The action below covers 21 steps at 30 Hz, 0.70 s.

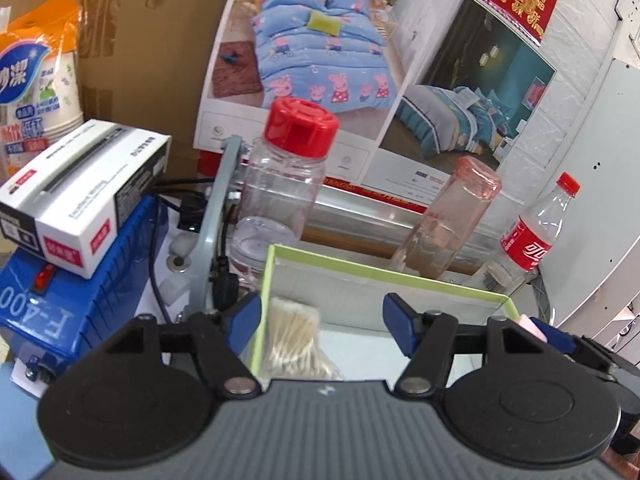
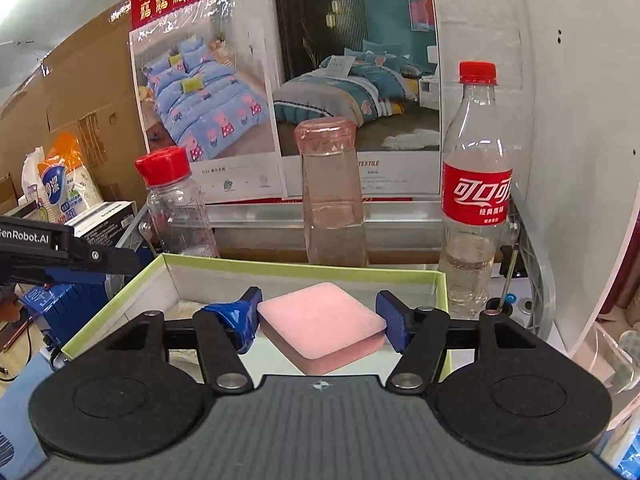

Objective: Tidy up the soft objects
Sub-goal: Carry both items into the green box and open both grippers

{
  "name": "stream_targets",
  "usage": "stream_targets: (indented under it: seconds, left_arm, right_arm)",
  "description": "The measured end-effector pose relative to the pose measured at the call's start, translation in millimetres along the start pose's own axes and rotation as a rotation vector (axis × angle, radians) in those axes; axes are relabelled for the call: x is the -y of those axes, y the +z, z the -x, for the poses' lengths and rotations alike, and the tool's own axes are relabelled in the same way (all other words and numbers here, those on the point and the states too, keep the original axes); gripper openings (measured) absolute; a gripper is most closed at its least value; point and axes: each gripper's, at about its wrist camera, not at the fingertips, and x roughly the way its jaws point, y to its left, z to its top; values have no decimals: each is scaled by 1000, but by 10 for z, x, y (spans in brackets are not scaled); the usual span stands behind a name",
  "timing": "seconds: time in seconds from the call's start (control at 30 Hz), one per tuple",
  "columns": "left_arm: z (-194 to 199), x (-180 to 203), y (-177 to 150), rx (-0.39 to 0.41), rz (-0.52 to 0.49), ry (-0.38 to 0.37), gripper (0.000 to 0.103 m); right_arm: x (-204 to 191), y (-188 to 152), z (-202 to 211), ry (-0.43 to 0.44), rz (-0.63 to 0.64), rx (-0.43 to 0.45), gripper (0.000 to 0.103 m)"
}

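Left gripper [image 1: 322,322]: fingers apart, nothing between them.
Right gripper [image 2: 320,320]: fingers parted, not pressing the pink sponge [image 2: 320,326].
Sponge: in green-rimmed box [image 2: 280,267].
Cotton swabs [image 1: 294,338]: box, 9 o'clock side.

Sponge [image 2: 320,322] and swabs [image 1: 294,338] in box [image 2: 304,268]; bottles [image 2: 334,196] behind.

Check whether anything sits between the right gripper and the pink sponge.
Nothing visible does. The pink sponge sits inside the green-rimmed box, directly between the open fingers of the right gripper.
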Motion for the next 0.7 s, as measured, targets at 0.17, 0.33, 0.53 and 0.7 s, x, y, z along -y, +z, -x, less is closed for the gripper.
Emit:
stream_targets:
  seconds: [0.17, 0.33, 0.53, 0.7]
  left_arm:
    - [107, -27, -50, -3, 11, -2, 66]
    - [349, -13, -151, 19, -35, 18, 66]
    - [679, -102, -391, 0, -56, 22, 68]
    - [946, -286, -733, -30, -59, 49, 70]
  right_arm:
    - [-59, 28, -129, -50, 86, -67, 54]
    - [-115, 32, 188, -40, 60, 26, 57]
    - [-159, -210, 615, -59, 54, 4, 58]
    - [-160, -631, 1177, -134, -14, 44, 59]
